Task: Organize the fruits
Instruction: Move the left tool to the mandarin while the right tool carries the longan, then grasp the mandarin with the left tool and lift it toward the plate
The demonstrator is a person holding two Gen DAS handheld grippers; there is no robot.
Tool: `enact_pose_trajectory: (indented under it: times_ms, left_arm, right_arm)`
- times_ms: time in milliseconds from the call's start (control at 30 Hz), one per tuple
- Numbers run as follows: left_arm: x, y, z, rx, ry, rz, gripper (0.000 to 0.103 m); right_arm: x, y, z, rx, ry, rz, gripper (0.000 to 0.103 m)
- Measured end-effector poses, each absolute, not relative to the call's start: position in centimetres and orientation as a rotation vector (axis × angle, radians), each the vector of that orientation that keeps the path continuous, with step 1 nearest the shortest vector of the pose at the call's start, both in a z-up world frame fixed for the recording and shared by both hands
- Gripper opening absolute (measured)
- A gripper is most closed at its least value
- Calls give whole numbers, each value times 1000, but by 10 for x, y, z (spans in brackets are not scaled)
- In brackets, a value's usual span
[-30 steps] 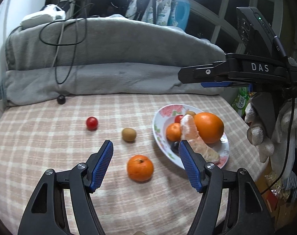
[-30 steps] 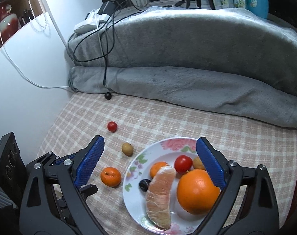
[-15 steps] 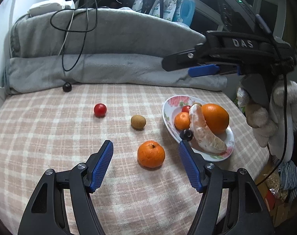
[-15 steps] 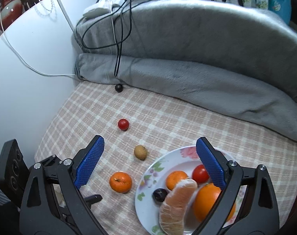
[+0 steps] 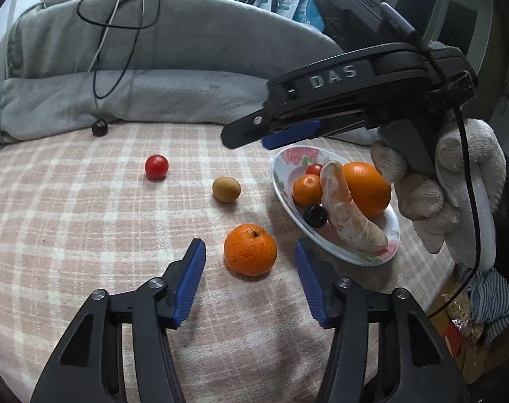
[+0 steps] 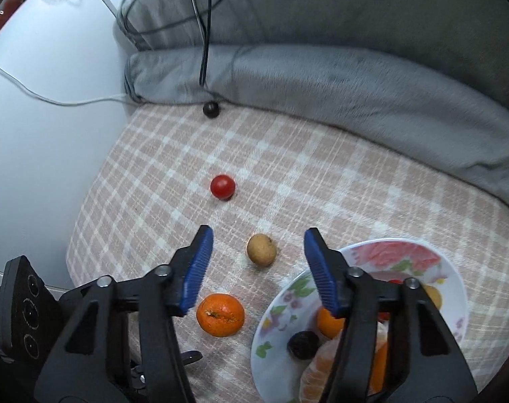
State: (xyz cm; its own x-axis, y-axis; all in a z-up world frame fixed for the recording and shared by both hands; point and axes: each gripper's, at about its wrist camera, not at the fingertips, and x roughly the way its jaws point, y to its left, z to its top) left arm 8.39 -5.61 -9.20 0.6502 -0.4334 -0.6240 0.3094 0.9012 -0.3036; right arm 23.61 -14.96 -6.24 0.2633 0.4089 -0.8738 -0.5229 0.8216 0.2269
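The mandarin (image 5: pixel 250 249) sits on the checked tabletop (image 5: pixel 69 221), framed by the left claw (image 5: pixel 249 270), whose jaws have just been closing but don't touch it. The right claw (image 6: pixel 257 262), lettered "DAS", has also been narrowing and hovers open over the small brown fruit (image 6: pixel 261 249). Beside them, the flowered plate (image 5: pixel 355 255) holds oranges and more. A tomato (image 5: pixel 156 167) lies farther off, grey blankets (image 5: pixel 187 67) behind.
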Motion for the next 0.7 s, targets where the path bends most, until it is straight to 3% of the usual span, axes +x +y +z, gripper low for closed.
enact_pose_trajectory:
  times_ms: [67,267,367,700]
  left_arm:
    - [85,-58,-94,-170,758,-429,50]
    - [87,-61,-97,-162,771,-435,49]
    - [89,-62,-99,-161,776,-432,49]
    - [103,-69,-106,-145,799,-424,47]
  right_arm:
    - [236,-144,-67,-138,1153,635,48]
    - [239,-130,-78,-197,1187,628,47]
    - [242,-126,-85,-214,1207,618,38]
    - [247,-120,-99,-238,1242,606,38]
